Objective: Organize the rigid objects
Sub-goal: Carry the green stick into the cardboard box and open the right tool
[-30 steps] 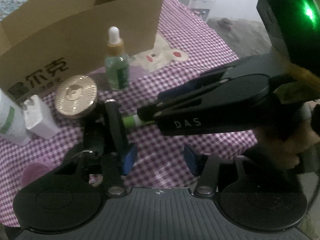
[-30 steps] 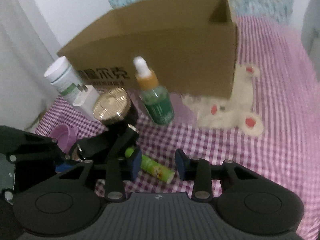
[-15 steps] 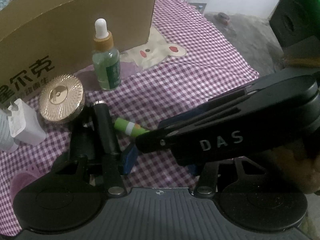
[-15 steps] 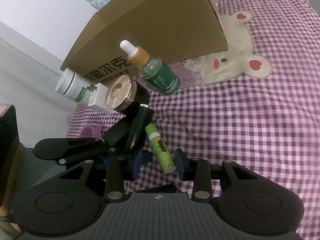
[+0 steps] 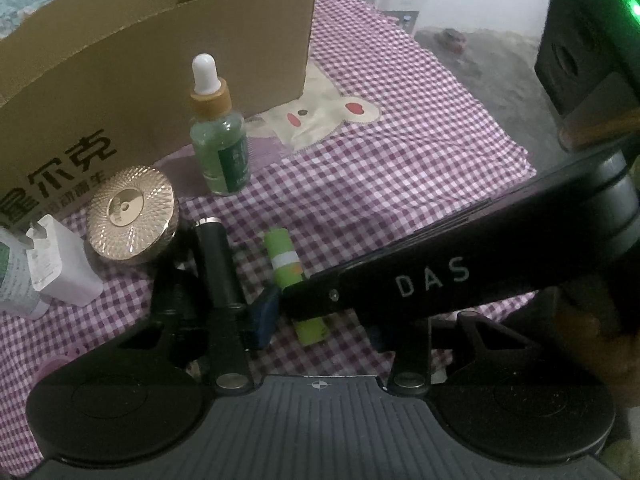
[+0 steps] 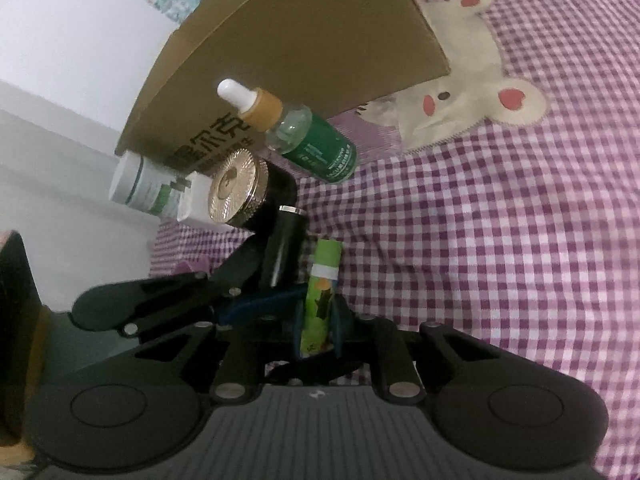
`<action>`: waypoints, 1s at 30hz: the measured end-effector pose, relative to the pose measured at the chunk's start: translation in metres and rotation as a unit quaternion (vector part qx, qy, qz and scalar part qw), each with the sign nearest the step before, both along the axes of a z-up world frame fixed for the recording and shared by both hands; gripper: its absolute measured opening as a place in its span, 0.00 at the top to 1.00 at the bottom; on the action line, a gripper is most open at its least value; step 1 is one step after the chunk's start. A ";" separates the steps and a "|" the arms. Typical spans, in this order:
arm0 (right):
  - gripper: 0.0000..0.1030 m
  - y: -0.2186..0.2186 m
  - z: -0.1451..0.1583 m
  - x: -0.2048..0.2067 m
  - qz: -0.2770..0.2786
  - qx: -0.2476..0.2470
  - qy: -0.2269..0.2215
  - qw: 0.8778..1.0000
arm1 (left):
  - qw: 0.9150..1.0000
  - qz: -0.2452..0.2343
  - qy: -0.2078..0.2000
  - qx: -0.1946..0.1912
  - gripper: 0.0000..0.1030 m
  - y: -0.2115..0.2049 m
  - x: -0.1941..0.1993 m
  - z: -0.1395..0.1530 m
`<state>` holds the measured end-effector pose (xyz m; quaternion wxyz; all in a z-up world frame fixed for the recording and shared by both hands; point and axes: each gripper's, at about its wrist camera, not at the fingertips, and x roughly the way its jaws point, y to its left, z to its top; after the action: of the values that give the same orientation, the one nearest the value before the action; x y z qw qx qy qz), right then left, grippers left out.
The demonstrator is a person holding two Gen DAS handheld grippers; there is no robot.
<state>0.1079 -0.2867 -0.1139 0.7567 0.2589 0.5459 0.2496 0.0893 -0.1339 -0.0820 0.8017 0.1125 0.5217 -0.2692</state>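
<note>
A green tube (image 6: 320, 300) (image 5: 286, 264) lies on the checked cloth. My right gripper (image 6: 318, 320) is shut on the green tube, its blue pads tight on both sides. It crosses the left wrist view as a black arm (image 5: 440, 276). My left gripper (image 5: 316, 320) is open, its left blue pad (image 5: 264, 314) beside the tube and its right pad hidden by the right gripper. A black cylinder (image 5: 214, 264) (image 6: 286, 244) lies just left of the tube.
A cardboard box (image 5: 160, 60) (image 6: 304, 52) stands behind. In front of it are a green dropper bottle (image 5: 218, 140) (image 6: 308, 140), a gold-lidded jar (image 5: 132, 212) (image 6: 240, 188), a white charger plug (image 5: 60, 268) and a white bottle (image 6: 140, 184). The cloth's edge (image 5: 520, 152) drops off at right.
My right gripper has closed on the green tube, which now points away from it. The left gripper has drawn nearer to the tube.
</note>
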 end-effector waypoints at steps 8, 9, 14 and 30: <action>0.84 0.006 0.038 -0.019 -0.016 -0.002 -0.040 0.999 | 0.999 -0.004 -0.050 -0.009 0.59 0.006 -0.019 0.038; 0.84 0.007 0.046 -0.022 -0.017 -0.001 -0.048 0.999 | 0.998 -0.004 -0.059 -0.011 0.59 0.008 -0.023 0.044; 0.84 0.024 0.086 -0.030 -0.011 -0.009 -0.091 0.996 | 0.994 0.012 -0.105 -0.024 0.59 0.025 -0.036 0.081; 0.84 0.115 0.192 0.046 0.072 -0.026 -0.211 0.974 | 0.974 0.115 -0.192 -0.024 0.59 0.088 0.026 0.164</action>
<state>0.1538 -0.1713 0.0784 0.8413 0.1404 0.3973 0.3385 0.1157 -0.0457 0.0818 0.9148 0.0818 0.3611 -0.1616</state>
